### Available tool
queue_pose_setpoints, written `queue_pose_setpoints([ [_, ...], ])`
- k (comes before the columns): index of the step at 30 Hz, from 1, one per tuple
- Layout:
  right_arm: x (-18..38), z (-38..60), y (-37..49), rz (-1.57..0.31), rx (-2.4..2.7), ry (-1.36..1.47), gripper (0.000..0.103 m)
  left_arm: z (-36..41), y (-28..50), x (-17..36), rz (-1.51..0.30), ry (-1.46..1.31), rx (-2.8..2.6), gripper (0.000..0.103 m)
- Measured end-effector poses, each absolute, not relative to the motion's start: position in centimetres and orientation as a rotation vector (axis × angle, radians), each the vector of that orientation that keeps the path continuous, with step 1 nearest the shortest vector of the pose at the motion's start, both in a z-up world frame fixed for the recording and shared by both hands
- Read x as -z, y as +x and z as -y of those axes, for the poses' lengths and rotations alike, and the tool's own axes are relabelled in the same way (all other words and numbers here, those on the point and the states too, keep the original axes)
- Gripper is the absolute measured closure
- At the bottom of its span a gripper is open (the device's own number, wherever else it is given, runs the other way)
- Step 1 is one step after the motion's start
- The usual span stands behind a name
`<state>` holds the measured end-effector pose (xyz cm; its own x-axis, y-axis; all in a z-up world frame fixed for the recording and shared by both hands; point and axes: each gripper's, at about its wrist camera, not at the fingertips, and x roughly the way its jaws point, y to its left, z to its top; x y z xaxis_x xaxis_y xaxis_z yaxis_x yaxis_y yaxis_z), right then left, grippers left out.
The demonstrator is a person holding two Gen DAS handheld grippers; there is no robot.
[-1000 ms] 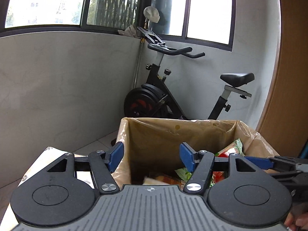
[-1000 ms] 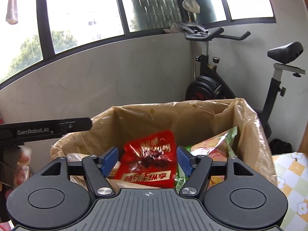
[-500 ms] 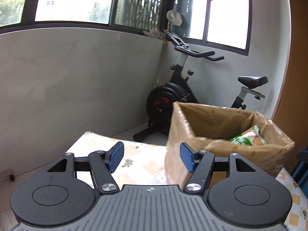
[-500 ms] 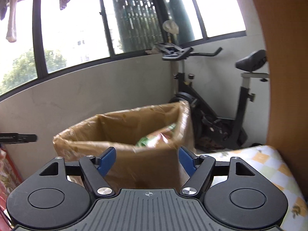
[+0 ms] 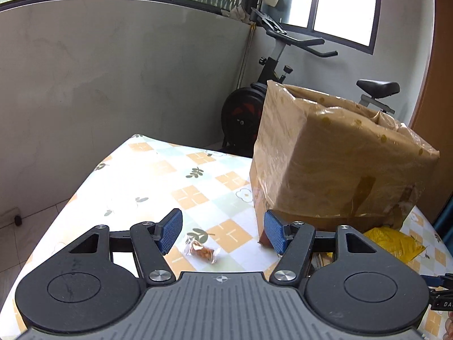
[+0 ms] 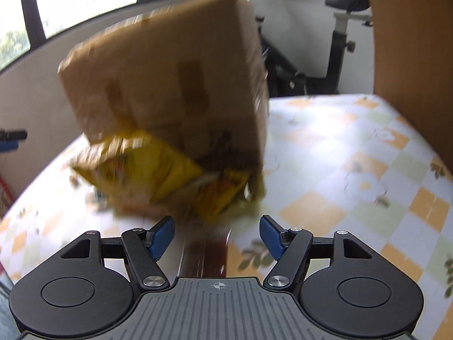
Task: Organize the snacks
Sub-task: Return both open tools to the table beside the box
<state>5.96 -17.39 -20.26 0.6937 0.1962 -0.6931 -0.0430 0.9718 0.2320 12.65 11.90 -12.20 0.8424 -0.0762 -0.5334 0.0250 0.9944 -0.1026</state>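
Brown cardboard box [image 5: 339, 155], one, plastic-lined, stands on the checked bench [image 5: 158, 175]. Yellow snack bags [image 6: 147, 170], two as far as the blur shows, lie against its base. One small clear-wrapped snack [image 5: 201, 250] lies at 6 o'clock between left gripper [image 5: 222, 233] fingers, untouched. Right gripper [image 6: 216, 236] fingers closing, nothing gripped. Bench's 9 o'clock side is clear to its edge.

Right wrist view: cardboard box [image 6: 167, 79] and yellow packets [image 6: 141, 170] at its base smeared by motion blur; print unreadable. Box contents hidden behind its walls.
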Motion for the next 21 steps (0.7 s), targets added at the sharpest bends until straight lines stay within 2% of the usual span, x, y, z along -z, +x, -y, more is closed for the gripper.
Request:
queue_pose_setpoints([
  [8, 22.1, 14.3, 6.0, -0.820, -0.131, 0.069, 0.045, -12.6, 12.4, 14.3, -0.611, -0.103, 0.037, 0.037],
  [10, 22.1, 14.1, 6.1, -0.814, -0.126, 0.013, 0.057, -12.9, 12.5, 14.9, -0.626, -0.104, 0.030, 0.037],
  [13, 22.0, 14.1, 6.5, -0.811, -0.137, -0.033, 0.063, -13.0, 12.9, 15.3, -0.639, -0.097, 0.017, 0.037],
  [21, 22.3, 16.8, 7.9, -0.780, -0.098, 0.038, 0.064, -12.5, 14.2, 16.6, -0.666, -0.057, 0.004, 0.037],
])
